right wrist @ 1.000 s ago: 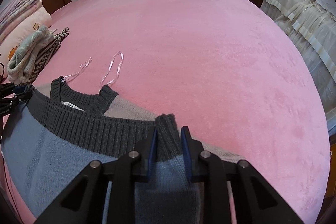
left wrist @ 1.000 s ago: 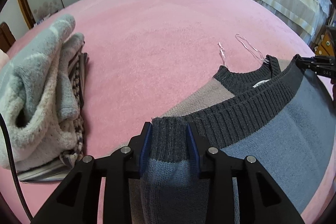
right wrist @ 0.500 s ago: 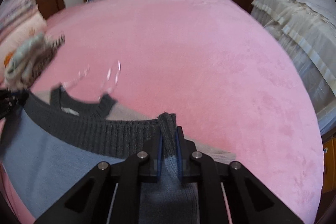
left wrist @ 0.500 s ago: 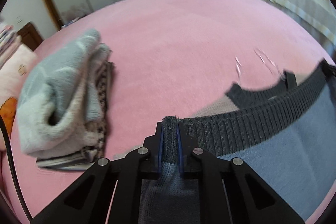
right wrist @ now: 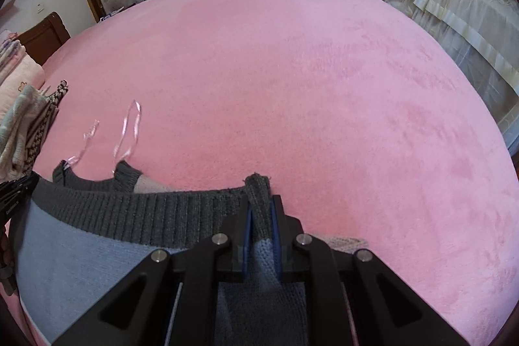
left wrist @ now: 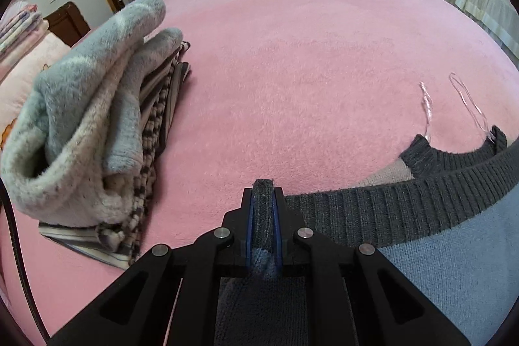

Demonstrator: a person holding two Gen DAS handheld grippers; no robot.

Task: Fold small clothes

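Observation:
A small knit sweater (left wrist: 454, 255), blue with a dark grey ribbed hem and a beige part, lies on the pink bed. It also shows in the right wrist view (right wrist: 81, 255). My left gripper (left wrist: 263, 200) is shut on the hem's left corner. My right gripper (right wrist: 261, 209) is shut on the hem's right corner. The hem stretches between them, held a little above the bed. The sweater's dark collar (left wrist: 451, 153) with thin pink hanger loops (right wrist: 129, 128) lies beyond the hem. The left gripper's tip (right wrist: 16, 193) shows at the right wrist view's left edge.
A pile of folded clothes (left wrist: 90, 125), fluffy grey-white on top and striped below, sits on the bed's left side, also in the right wrist view (right wrist: 26, 125). The pink bed cover (right wrist: 292, 86) spreads ahead. A second bed (right wrist: 454, 5) stands at the right. Pillows (left wrist: 22, 60) lie far left.
Both grippers have closed from open to pinched tight on the sweater's hem corners. The hem has risen and pulled straight between them.

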